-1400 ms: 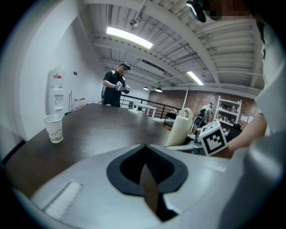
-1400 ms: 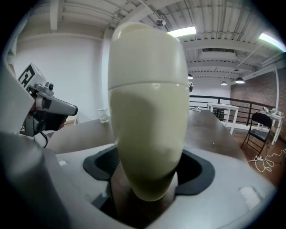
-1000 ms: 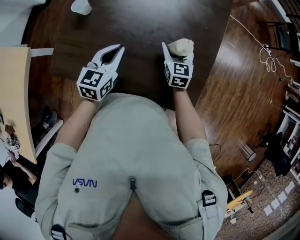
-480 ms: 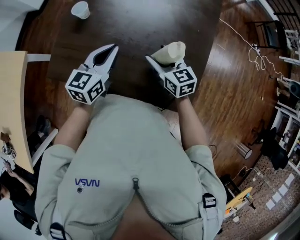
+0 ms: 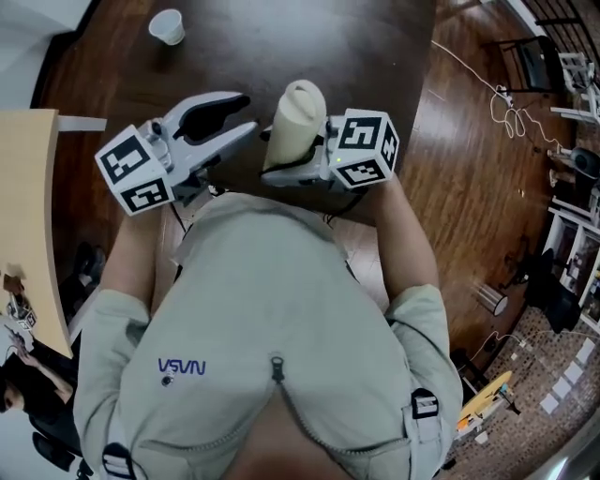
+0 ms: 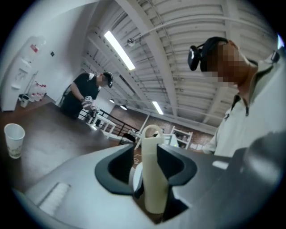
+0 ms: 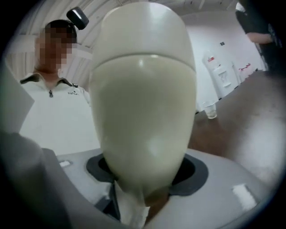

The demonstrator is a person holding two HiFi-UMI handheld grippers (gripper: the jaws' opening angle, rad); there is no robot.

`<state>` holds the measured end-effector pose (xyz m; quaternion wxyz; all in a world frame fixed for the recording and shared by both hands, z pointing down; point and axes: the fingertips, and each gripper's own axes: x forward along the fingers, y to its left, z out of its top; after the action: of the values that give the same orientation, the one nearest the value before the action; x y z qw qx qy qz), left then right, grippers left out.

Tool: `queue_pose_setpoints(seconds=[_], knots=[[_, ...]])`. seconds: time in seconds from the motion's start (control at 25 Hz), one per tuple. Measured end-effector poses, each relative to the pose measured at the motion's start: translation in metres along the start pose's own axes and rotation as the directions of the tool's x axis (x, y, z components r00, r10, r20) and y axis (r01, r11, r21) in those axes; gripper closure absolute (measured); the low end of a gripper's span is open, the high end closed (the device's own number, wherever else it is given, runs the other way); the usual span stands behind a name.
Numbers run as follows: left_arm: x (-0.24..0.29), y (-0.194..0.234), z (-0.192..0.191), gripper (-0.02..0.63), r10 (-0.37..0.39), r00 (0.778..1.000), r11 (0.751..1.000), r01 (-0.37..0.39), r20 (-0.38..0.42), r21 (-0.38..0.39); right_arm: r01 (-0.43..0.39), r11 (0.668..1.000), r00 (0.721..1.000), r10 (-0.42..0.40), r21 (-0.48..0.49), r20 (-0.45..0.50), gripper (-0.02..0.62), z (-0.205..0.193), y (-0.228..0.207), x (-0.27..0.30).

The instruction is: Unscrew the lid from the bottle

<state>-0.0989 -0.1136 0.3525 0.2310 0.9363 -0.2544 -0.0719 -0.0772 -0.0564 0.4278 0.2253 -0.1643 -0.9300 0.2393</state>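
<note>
Dark table [image 5: 309, 37], plank floor [image 5: 469, 169]; right gripper [image 5: 286, 159] holds bottle [image 5: 295, 117]

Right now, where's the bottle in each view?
Head view: bottle upper centre.
Left gripper view: bottle low centre, framed by the open left tongs.
Right gripper view: bottle fills the centre, held by the right tongs.
Shared landmark: the white cup.

We're seeing a smooth cream bottle [image 5: 294, 120] in the upper middle of the frame, its domed lid [image 7: 142, 31] still on.
</note>
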Motion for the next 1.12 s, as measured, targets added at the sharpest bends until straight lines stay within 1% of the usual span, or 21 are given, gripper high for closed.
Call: queue_pose_setpoints(seconds=[0.08,0.16,0.2,0.24,0.28,0.36,0.44,0.52,0.56,0.64,0.68,0.8,0.92,1.04,1.08,1.12], knots=[[-0.002,-0.018,0.007,0.368,-0.127,0.992,0.991,0.127,0.011,-0.040,-0.089,0.996,0.994,0.089,-0.009,-0.061,0.296,-0.001,0.014,0.010],[-0.004,-0.033,0.011,0.331,-0.241,0.970,0.967,0.242,0.021,-0.083,-0.159,0.987,0.981,0.156,-0.013,-0.112,0.296,-0.002,0.025,0.018],[-0.004,-0.037,0.012,0.310,-0.279,0.960,0.955,0.279,0.022,-0.097,-0.188,0.982,0.974,0.185,-0.015,-0.135,0.296,-0.003,0.030,0.022],[-0.004,-0.040,0.012,0.294,-0.302,0.953,0.948,0.302,0.020,-0.104,-0.216,0.976,0.965,0.211,-0.017,-0.156,0.296,-0.004,0.035,0.025],[-0.003,-0.040,0.010,0.291,-0.313,0.950,0.944,0.312,0.013,-0.108,-0.243,0.970,0.955,0.236,-0.017,-0.177,0.296,-0.006,0.040,0.029],[-0.001,-0.040,0.006,0.285,-0.321,0.947,0.941,0.319,0.000,-0.116,-0.289,0.957,0.934,0.279,-0.014,-0.222,0.296,-0.012,0.049,0.036],[0.001,-0.041,0.001,0.284,-0.335,0.942,0.935,0.332,-0.002,-0.126,-0.323,0.946,0.913,0.309,-0.007,-0.267,0.296,-0.018,0.055,0.042],[0.002,-0.045,-0.004,0.289,-0.352,0.936,0.928,0.349,-0.003,-0.129,-0.339,0.941,0.899,0.323,-0.001,-0.297,0.296,-0.023,0.057,0.046],[0.003,-0.045,-0.006,0.317,-0.355,0.935,0.927,0.351,-0.007,-0.130,-0.340,0.941,0.896,0.324,0.000,-0.304,0.296,-0.024,0.056,0.046],[0.005,-0.044,-0.008,0.314,-0.342,0.940,0.932,0.336,-0.018,-0.134,-0.331,0.944,0.897,0.316,0.003,-0.308,0.296,-0.025,0.053,0.045],[0.007,-0.043,-0.009,0.302,-0.331,0.943,0.937,0.325,-0.027,-0.130,-0.322,0.947,0.900,0.307,0.001,-0.309,0.296,-0.026,0.052,0.044],[0.012,-0.042,-0.011,0.304,-0.306,0.951,0.948,0.301,-0.040,-0.098,-0.286,0.958,0.915,0.265,-0.025,-0.304,0.296,-0.029,0.045,0.042],[0.015,-0.044,-0.010,0.304,-0.288,0.957,0.956,0.285,-0.029,-0.067,-0.244,0.968,0.932,0.218,-0.056,-0.288,0.296,-0.029,0.040,0.041],[0.020,-0.041,-0.009,0.304,-0.242,0.970,0.970,0.241,-0.021,-0.031,-0.166,0.982,0.951,0.136,-0.087,-0.279,0.296,-0.029,0.029,0.039],[0.022,-0.037,-0.010,0.305,-0.205,0.978,0.979,0.205,-0.019,-0.015,-0.117,0.988,0.957,0.086,-0.099,-0.277,0.296,-0.029,0.020,0.038],[0.025,-0.030,-0.010,0.304,-0.149,0.989,0.989,0.149,-0.017,0.003,-0.049,0.992,0.962,0.016,-0.112,-0.272,0.296,-0.029,0.009,0.037]])
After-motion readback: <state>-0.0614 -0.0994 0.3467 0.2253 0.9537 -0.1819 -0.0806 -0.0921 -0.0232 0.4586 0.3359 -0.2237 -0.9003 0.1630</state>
